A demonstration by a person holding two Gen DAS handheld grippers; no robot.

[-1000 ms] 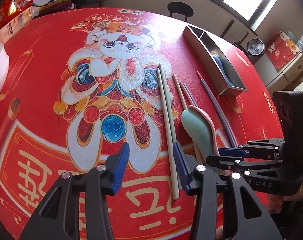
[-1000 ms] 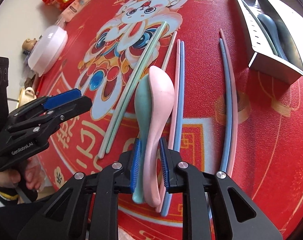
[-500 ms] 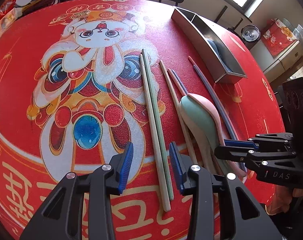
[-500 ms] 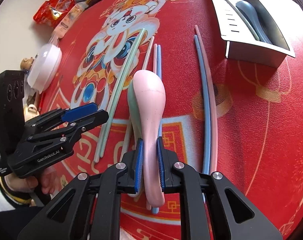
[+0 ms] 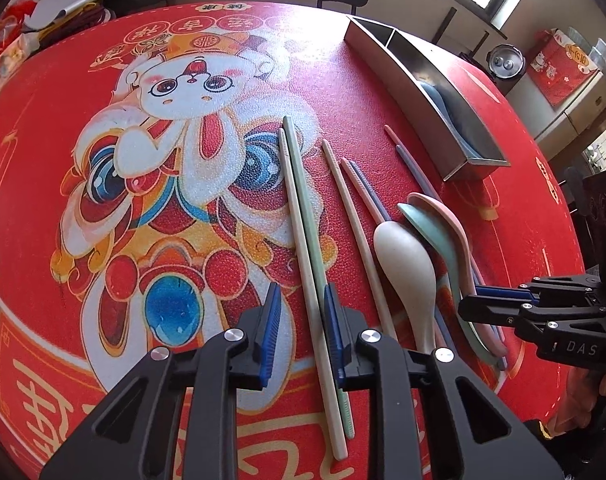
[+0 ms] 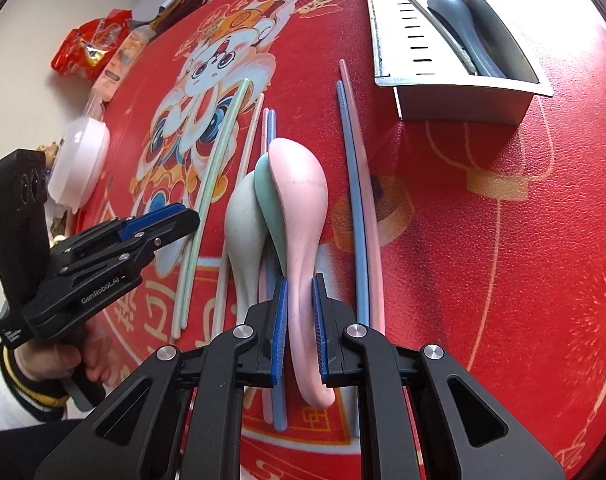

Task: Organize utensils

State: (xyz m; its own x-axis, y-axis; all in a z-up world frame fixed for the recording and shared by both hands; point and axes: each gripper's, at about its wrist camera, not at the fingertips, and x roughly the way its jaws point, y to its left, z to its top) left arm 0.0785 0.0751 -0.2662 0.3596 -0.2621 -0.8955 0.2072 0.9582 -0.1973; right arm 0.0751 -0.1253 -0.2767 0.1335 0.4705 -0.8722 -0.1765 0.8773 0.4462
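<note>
The left gripper (image 5: 299, 332) has been moved over the green chopsticks (image 5: 303, 216); its jaws are closing around them, not yet pinching. The pink spoon (image 6: 301, 208) is pinched by the right gripper (image 6: 299, 328), ready for the steel tray (image 6: 463, 92) ahead.

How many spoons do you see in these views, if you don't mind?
4. Three lie nested on the red mat: the cream spoon, the green spoon and the pink spoon, clamped in the right gripper. A grey-blue spoon lies in the metal tray. More may be hidden there.
</note>
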